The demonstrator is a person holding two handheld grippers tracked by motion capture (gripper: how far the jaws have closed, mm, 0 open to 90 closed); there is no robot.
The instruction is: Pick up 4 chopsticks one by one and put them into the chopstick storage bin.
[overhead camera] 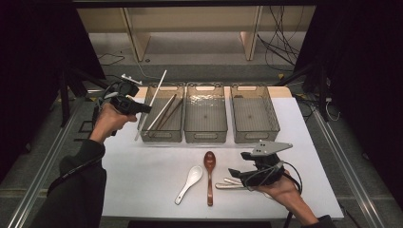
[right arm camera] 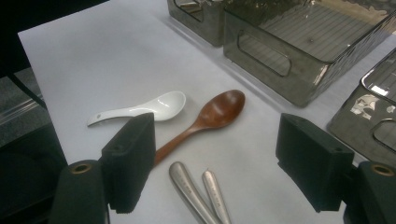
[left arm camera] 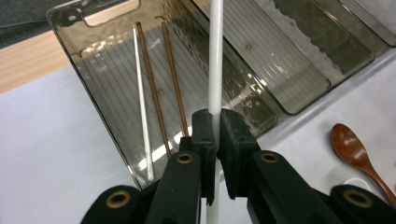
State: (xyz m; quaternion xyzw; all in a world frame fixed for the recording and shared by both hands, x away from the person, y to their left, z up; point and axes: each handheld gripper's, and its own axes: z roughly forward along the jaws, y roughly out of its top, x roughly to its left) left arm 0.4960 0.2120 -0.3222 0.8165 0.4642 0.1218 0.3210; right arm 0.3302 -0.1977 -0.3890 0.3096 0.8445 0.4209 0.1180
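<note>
My left gripper is shut on a long white chopstick and holds it slanted above the left edge of the leftmost smoky bin. In the left gripper view the jaws pinch the white chopstick over that bin, where two brown chopsticks and a white one lie. My right gripper rests low at the front right, open, with nothing between its jaws. Ahead of the right gripper lie a white ceramic spoon, a wooden spoon and two metal handles.
Two more smoky bins, the middle one and the right one, stand in a row behind the spoons with nothing in them. The white mat covers the table. Cables and wooden legs lie on the floor beyond.
</note>
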